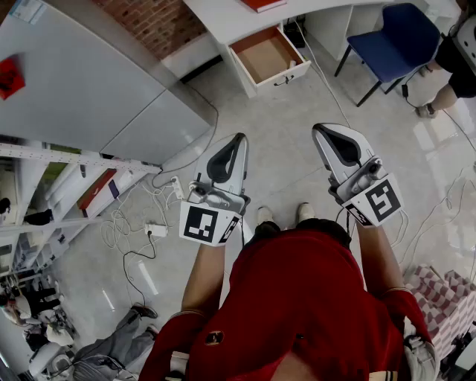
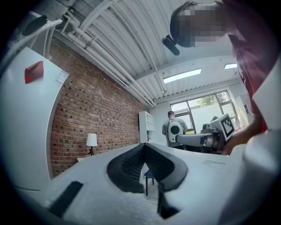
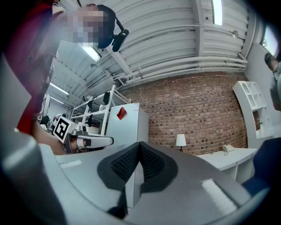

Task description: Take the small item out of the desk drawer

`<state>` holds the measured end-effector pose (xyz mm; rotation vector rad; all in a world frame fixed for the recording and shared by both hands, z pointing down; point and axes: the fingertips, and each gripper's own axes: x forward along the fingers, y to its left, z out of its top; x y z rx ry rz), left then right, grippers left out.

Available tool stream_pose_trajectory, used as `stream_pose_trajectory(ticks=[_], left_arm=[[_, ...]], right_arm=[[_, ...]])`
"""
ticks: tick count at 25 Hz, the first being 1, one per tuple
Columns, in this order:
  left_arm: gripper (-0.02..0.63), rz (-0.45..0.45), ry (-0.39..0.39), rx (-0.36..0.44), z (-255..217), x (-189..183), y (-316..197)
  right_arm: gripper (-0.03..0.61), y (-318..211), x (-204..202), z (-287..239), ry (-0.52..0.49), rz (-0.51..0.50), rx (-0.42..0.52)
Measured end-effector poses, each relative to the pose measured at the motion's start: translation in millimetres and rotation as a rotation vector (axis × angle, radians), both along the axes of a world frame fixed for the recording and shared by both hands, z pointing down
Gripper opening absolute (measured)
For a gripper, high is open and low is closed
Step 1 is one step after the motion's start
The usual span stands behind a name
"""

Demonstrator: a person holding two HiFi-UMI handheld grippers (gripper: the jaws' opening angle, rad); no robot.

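Observation:
The white desk (image 1: 223, 22) stands far ahead at the top of the head view, its drawer (image 1: 268, 58) pulled open. The drawer's brown inside looks bare from here; I see no small item. My left gripper (image 1: 239, 139) and right gripper (image 1: 320, 129) are held side by side at waist height over the floor, well short of the desk. Both point toward the desk. In the left gripper view, the left gripper (image 2: 144, 146) has its jaws closed tip to tip with nothing between them. So does the right gripper (image 3: 139, 144) in the right gripper view.
A blue chair (image 1: 394, 41) stands right of the drawer, with a person's legs (image 1: 450, 74) beyond it. A tall white cabinet (image 1: 89, 82) and metal shelving (image 1: 67, 193) fill the left. Cables and a power strip (image 1: 156, 231) lie on the floor.

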<state>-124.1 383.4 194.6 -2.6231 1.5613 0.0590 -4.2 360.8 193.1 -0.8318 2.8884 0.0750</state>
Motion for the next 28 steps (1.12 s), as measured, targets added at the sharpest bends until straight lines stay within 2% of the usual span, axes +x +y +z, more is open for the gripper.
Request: stream_pose_trajectory(ticks=[10, 28], left_arm=[[0.005, -0.022, 0.002, -0.006, 4, 7, -15], [0.005, -0.074, -0.012, -0.021, 13, 83, -58]], right_arm=[[0.011, -12, 11, 3, -0.01, -0.014, 0.007], [0.011, -49, 107, 17, 0.01, -0.025, 0.0]])
